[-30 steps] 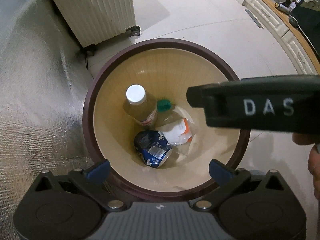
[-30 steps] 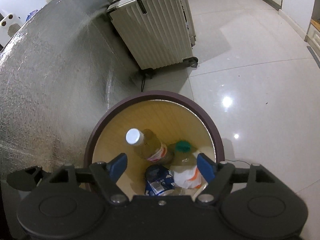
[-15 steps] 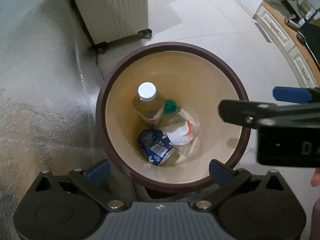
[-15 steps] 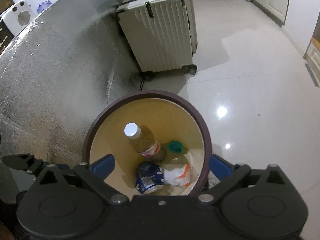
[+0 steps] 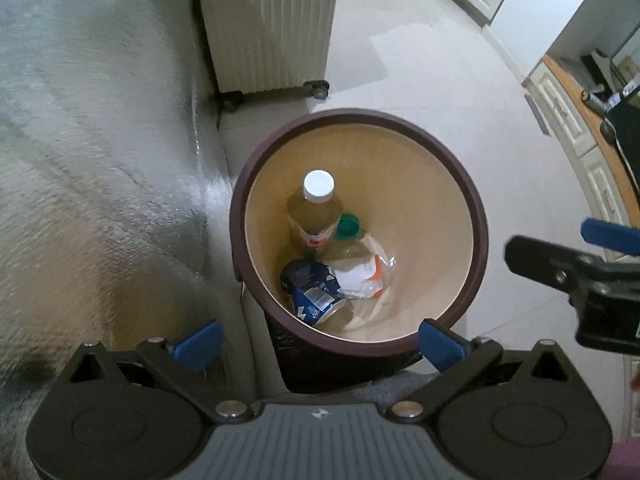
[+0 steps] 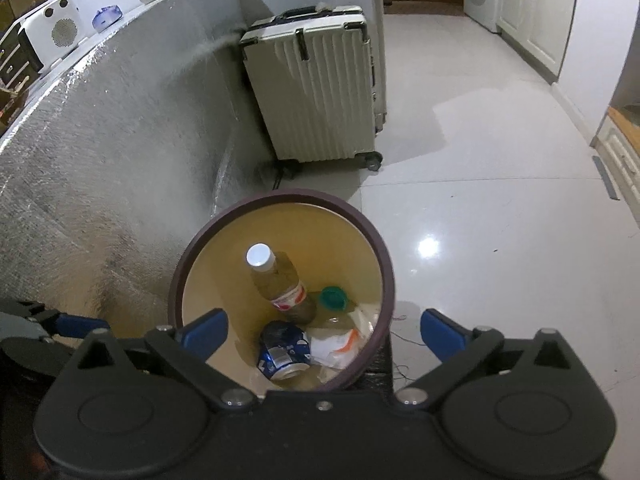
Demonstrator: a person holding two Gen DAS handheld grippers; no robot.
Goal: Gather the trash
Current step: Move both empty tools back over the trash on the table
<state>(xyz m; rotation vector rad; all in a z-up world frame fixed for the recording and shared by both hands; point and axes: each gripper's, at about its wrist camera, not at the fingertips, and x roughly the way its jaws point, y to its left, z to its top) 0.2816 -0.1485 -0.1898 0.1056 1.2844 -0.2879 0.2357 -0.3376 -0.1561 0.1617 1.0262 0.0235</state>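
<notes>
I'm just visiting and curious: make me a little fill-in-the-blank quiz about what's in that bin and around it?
1. The bottle leaning inside the bin has a ____ cap.
2. The crushed can at the bottom is mostly ____ in colour.
3. Standing on the floor behind the bin is a cream ____ on wheels.
4. The second, flattened bottle has a ____ cap.

Missing words: white; blue; suitcase; green

Left gripper (image 5: 318, 346) gapes wide, empty; right gripper (image 6: 324, 334) likewise (both angled steeply downward)
</notes>
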